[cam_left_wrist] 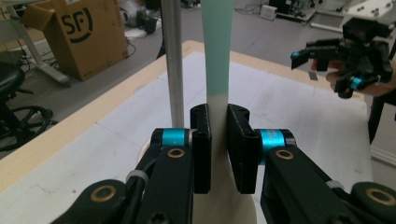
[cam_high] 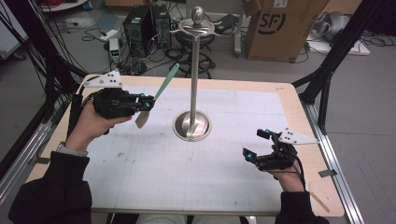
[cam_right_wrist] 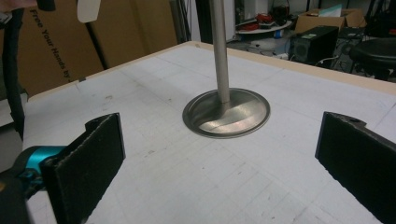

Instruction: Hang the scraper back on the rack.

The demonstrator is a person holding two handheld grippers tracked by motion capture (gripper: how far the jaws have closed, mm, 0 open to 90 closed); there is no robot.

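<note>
High view shows the left gripper (cam_high: 148, 103) at the middle left of the frame, its jaws clenched on a long spatula with a mint-green handle and a pale cream blade (cam_high: 159, 93). The handle slants up toward the upper centre while the blade hangs below the jaws, clear of the white gridded mat (cam_high: 154, 177). The left gripper view confirms the hold — both black pads press the utensil where green meets cream.

The right gripper (cam_high: 259, 145) sits at the lower right, jaws released and wide apart, holding nothing; its own view looks at the stand's round base (cam_right_wrist: 226, 112).

The likely aim is to hang the spatula on the tall polished steel stand (cam_high: 193, 88) in the centre, whose hooks ring the top beneath a ball knob. Risks from here: the grip is low on the tool, so the long handle could pivot or slip in the pads; and a sideways knock of handle against pole might rock the stand — the free gripper is well apart from it.

Beyond the table, a cardboard box (cam_high: 280, 28), computer towers (cam_high: 147, 23) and floor cables lie at the top of the frame, none obstructing.
</note>
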